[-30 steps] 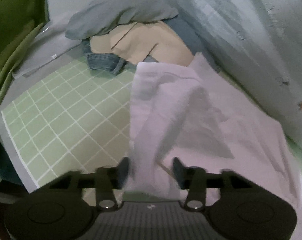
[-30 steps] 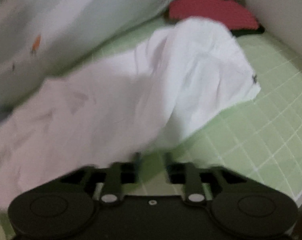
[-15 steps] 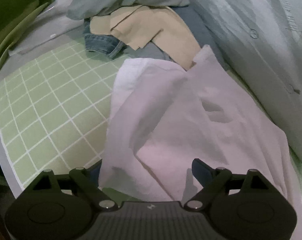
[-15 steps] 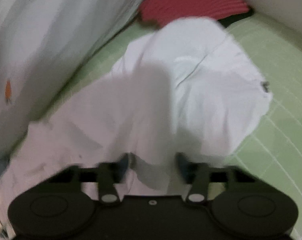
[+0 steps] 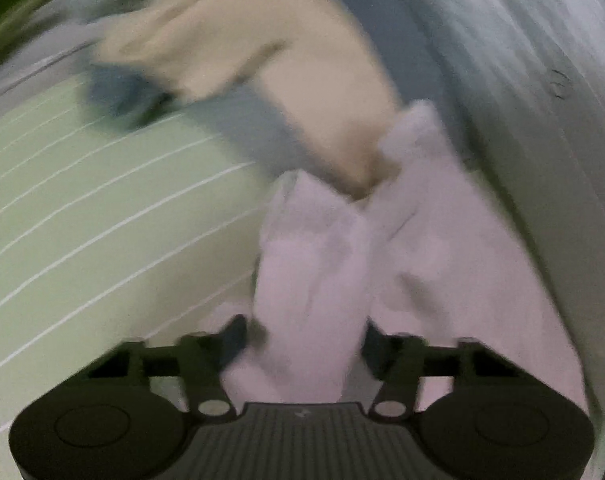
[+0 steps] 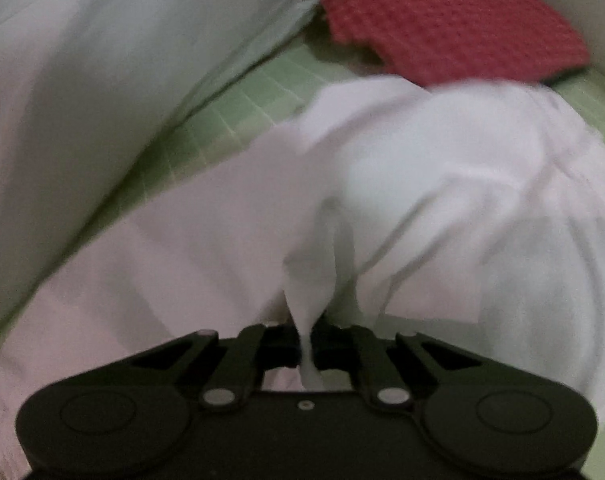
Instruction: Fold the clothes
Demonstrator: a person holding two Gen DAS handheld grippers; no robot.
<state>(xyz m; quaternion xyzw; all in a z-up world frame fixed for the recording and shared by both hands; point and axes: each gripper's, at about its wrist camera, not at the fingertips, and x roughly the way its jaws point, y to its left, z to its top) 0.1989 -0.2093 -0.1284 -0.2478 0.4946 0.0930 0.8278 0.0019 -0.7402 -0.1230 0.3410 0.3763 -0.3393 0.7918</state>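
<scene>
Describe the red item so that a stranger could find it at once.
Follow the green checked mat to its far end, past the white garment. The red cloth lies there, the only waffle-textured red piece.

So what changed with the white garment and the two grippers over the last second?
The right gripper, open a second ago, has shut on the white garment. The left gripper opened half a second ago and has closed in around a bunched fold. The red cloth and clothes pile stayed put.
</scene>
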